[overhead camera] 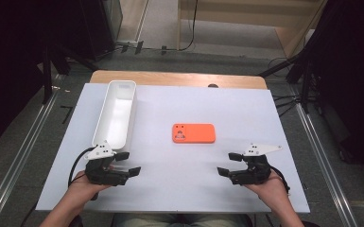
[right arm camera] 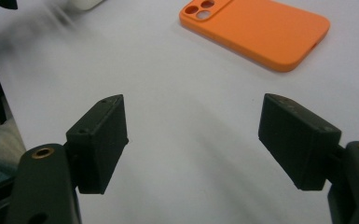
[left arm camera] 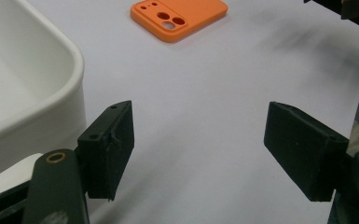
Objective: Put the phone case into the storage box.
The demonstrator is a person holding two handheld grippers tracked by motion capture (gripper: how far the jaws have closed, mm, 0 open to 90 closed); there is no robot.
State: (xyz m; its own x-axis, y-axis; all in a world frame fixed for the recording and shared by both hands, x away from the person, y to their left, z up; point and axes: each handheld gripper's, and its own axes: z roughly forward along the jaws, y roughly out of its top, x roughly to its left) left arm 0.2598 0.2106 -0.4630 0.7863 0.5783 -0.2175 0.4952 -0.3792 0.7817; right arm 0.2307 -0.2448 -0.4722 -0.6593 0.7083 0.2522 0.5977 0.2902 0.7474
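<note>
Plainly, a start position: both claws idle near the person's edge of the table, nothing held.

Phone case: orange phone case [overhead camera: 194, 133] lies flat, back up, at the middle of the white table [overhead camera: 246, 109], touching nothing.

Long axis: runs left to right across the table in the high view, camera cut-outs at the left end.

Left gripper: left gripper [overhead camera: 127, 163] has its jaws spread wide and empty, just beside the near end of the white bin [overhead camera: 105, 120].

Right gripper: right gripper [overhead camera: 230, 163] also stands spread wide, empty.

Direction: the case lies forward of both claws, between them; up and to the right in the left gripper view [left arm camera: 179, 17], up and to the right in the right gripper view [right arm camera: 256, 28].

Nearer hand: I judge the right one slightly nearer, though the margin is small.

Bin: long, empty as far as shows, well apart from the case on its left.

Likely next: reach forward and close across the case's short width, since the long side probably exceeds the jaw spread.
</note>
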